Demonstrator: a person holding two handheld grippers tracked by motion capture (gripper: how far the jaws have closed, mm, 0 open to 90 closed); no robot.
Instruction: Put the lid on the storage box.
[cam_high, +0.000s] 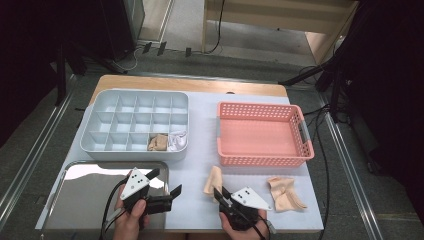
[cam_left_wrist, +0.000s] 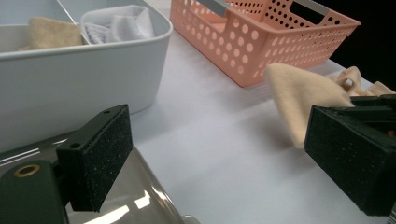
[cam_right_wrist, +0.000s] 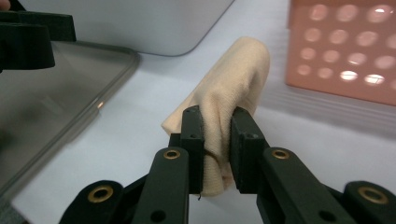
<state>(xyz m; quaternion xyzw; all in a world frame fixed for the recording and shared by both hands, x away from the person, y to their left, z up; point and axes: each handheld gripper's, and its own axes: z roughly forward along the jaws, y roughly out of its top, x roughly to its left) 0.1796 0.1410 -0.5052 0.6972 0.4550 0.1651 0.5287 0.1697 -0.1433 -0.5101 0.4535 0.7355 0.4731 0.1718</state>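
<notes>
beige sock (cam_right_wrist: 229, 98) | on worktop (cam_high: 197, 165) just in front of pink basket (cam_high: 262, 134) | right gripper (cam_right_wrist: 215, 135) jaws clamped on it | left gripper (cam_high: 162, 186) jaws apart, left of basket, over steel tray (cam_high: 85, 195)

We see even overhead light on the white table (cam_high: 200, 165), with dark surroundings. Glare streaks the steel tray (cam_high: 90, 195). Close up, the pink basket (cam_right_wrist: 345, 46) blurs softly.
</notes>
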